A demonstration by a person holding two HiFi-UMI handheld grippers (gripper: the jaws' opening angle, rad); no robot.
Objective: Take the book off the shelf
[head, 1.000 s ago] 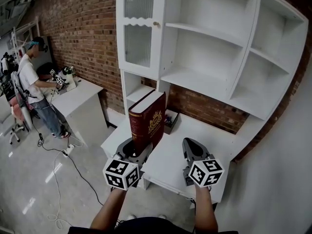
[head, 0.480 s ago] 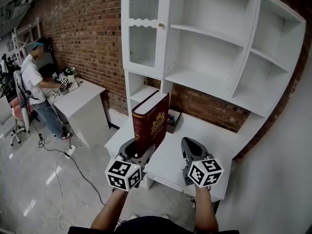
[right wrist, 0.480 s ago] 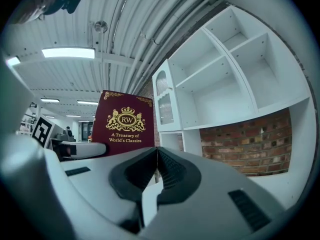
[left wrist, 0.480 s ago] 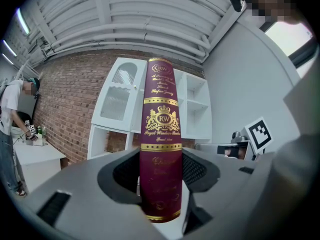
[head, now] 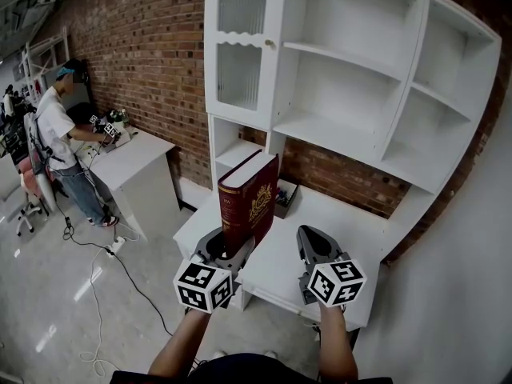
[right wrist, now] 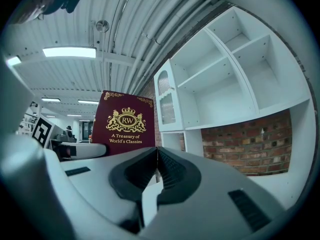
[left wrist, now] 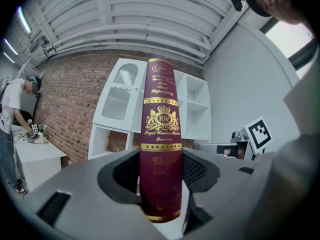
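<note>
The left claw pinches the bottom end of the thick maroon gold-lettered hardback book, upright above it, the white shelf unit beyond; stiff, probably heavy, it may tip gripped so low, while the right claw is pressed together, empty

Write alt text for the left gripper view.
The left tool holds a dark red, gold-stamped book upright, its jaws pressed on both covers. Behind stand a white shelf unit and a brick wall; at far left a person stands at a white desk.
</note>
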